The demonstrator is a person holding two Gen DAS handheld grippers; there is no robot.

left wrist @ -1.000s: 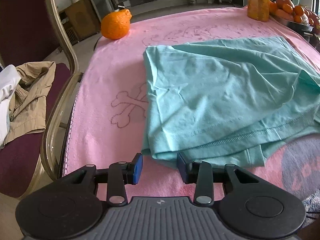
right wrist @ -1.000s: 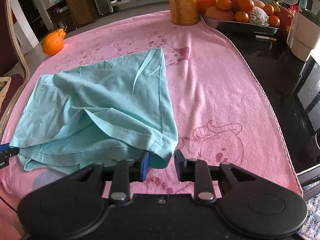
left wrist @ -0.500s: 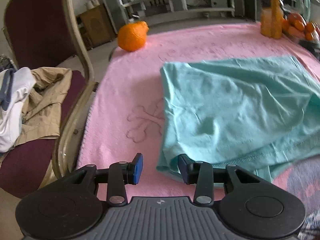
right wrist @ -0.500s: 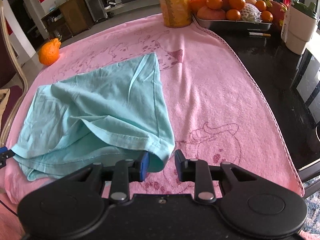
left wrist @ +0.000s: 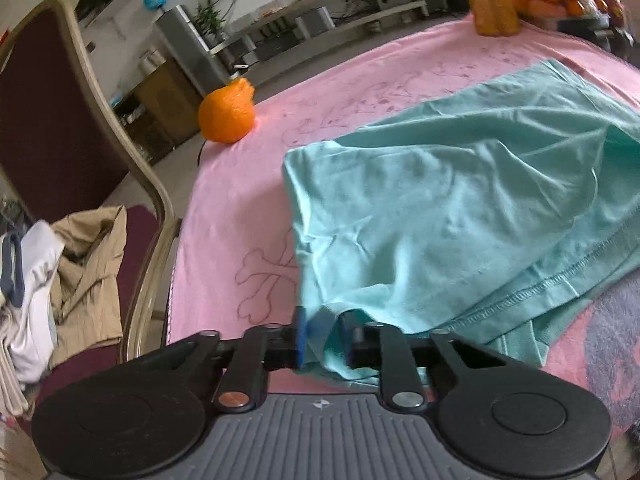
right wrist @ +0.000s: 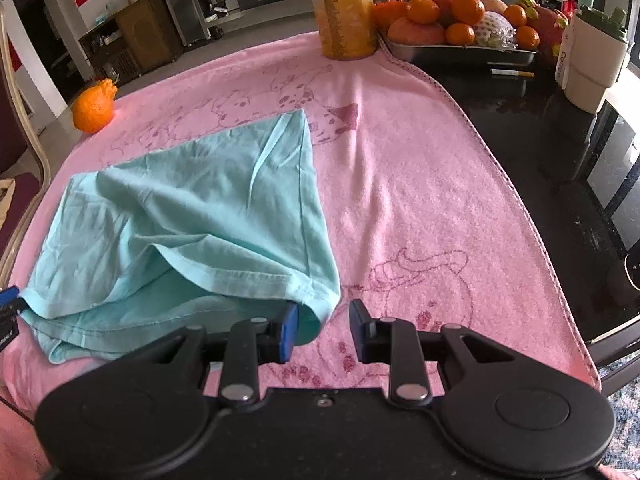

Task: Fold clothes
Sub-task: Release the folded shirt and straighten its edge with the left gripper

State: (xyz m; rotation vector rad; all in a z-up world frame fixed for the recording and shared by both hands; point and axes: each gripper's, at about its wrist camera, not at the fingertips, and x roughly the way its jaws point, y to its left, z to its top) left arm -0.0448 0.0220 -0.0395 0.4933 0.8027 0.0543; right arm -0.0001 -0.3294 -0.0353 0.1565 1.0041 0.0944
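Note:
A teal garment (left wrist: 448,216) lies partly folded on a pink towel (left wrist: 240,200) that covers the table. My left gripper (left wrist: 323,340) has its jaws around the garment's near left corner, with a gap still between them and cloth in it. In the right wrist view the garment (right wrist: 192,216) spreads to the left. My right gripper (right wrist: 323,330) is open at the garment's near right corner; the cloth edge touches its left pad (right wrist: 290,332) and the right pad sits over bare towel. The left gripper's blue tip (right wrist: 8,300) shows at the garment's left corner.
An orange fruit (left wrist: 227,114) sits at the towel's far left corner. A chair (left wrist: 60,152) with piled clothes (left wrist: 60,280) stands left of the table. A juice bottle (right wrist: 344,8), a fruit tray (right wrist: 460,36) and a white cup (right wrist: 592,60) stand at the back right on the dark tabletop (right wrist: 560,168).
My left gripper has moved forward onto the garment's near left corner and its jaws have narrowed around the cloth. The right gripper has barely moved and stays open.

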